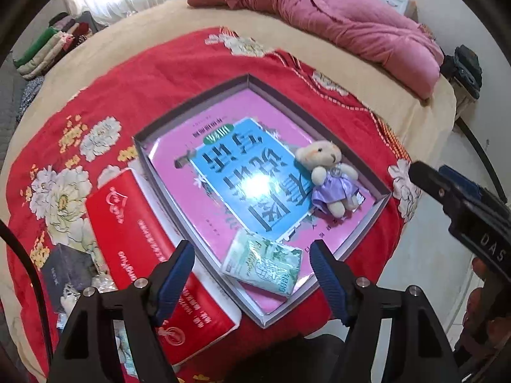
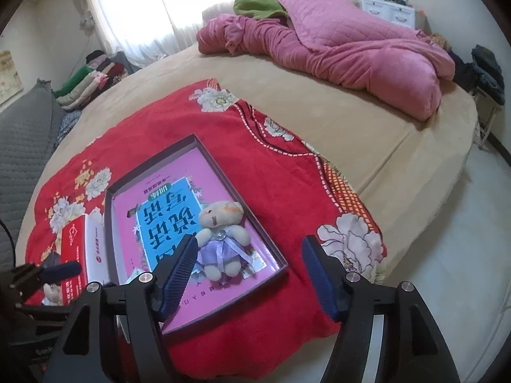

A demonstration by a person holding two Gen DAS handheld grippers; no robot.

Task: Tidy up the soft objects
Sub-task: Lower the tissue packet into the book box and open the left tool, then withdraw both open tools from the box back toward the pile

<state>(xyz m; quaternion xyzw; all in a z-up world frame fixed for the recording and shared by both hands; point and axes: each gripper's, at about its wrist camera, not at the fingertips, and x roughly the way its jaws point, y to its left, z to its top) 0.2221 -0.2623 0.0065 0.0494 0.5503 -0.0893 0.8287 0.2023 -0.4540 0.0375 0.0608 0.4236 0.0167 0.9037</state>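
A shallow grey box (image 1: 191, 106) (image 2: 220, 172) lies on a red floral blanket (image 1: 159, 73). It holds a pink book (image 1: 179, 159) with a blue book (image 1: 249, 175) (image 2: 163, 223) on top. A small cream teddy bear (image 1: 329, 175) (image 2: 220, 233) in a purple dress rests on the books at the box's right side. A green-white tissue pack (image 1: 265, 263) lies in the near corner. My left gripper (image 1: 250, 245) hovers open above the tissue pack, touching nothing. My right gripper (image 2: 249, 240) is open over the bear, whose arm is beside the left finger (image 2: 182, 261).
A red carton (image 1: 143, 249) (image 2: 72, 245) lies against the box's left side, with a dark little box (image 1: 67, 268) and small items beyond it. A rumpled pink quilt (image 1: 351, 32) (image 2: 335, 51) lies at the far side of the bed. The bed's edge and the floor (image 2: 447, 239) are on the right.
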